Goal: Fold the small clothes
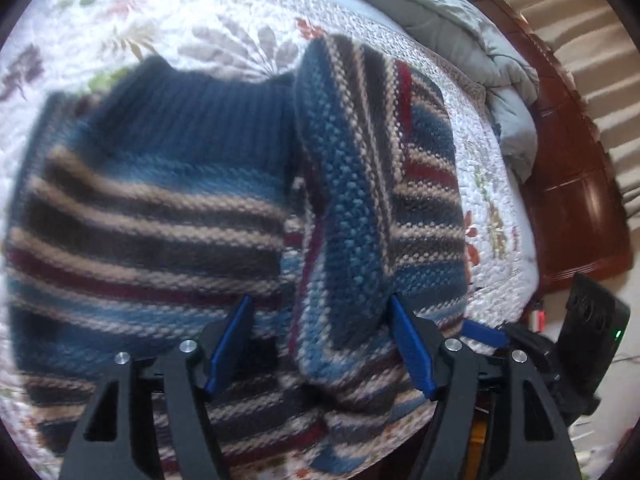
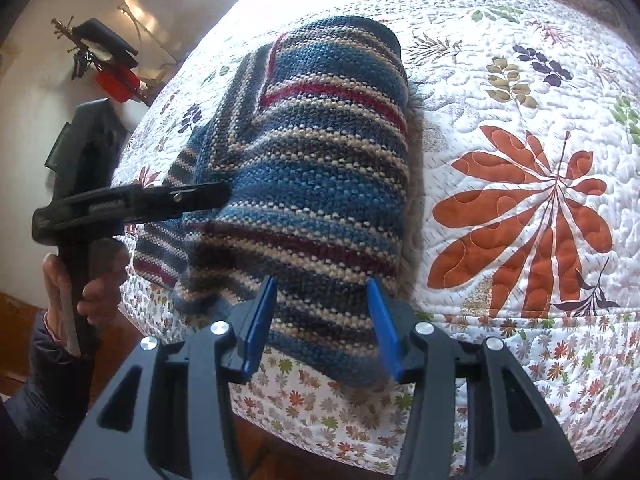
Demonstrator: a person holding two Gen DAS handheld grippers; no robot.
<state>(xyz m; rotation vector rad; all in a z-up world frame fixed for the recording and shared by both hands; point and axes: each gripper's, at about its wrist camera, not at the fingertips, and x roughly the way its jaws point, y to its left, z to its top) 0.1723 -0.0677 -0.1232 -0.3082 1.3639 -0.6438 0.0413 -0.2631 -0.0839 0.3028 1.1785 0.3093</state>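
A striped knit sweater in blue, beige, grey and dark red lies on the flowered quilt. One sleeve is folded over its body. My left gripper is open, with the sleeve's end lying loose between its blue pads. In the right wrist view the folded sweater lies near the bed's front edge. My right gripper hangs open over its near hem, which runs flat under both pads. A hand holds the left gripper over the sweater's left side.
A grey duvet is bunched at the far end of the bed, beside a dark wooden bed frame. The quilt stretches bare to the right of the sweater. The bed's front edge drops to a wooden floor.
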